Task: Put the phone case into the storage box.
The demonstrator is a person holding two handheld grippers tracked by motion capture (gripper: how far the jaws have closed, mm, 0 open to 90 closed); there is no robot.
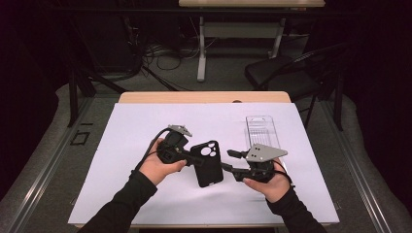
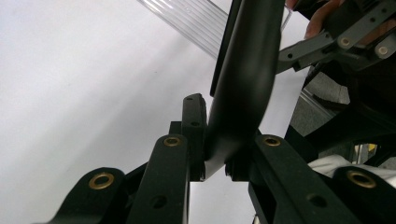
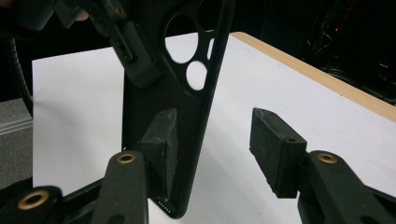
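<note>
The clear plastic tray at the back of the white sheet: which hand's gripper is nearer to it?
Right. The right gripper sits just in front of the clear plastic tray, jaws open beside the black phone case. The left gripper, shut on that case, lies farther left.

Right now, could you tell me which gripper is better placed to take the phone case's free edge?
The right gripper: its jaws stand open beside the phone case, one pad against it. The left gripper is shut on the case.

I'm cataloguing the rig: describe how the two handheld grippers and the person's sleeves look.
Both grippers, left gripper and right gripper, are black linkages with brass-coloured rivets at the joints and blocky dark pads with scuffed edges. Each carries a grey three-cornered plate with small holes. A black cable loops from the left one. The person wears black long sleeves.
</note>
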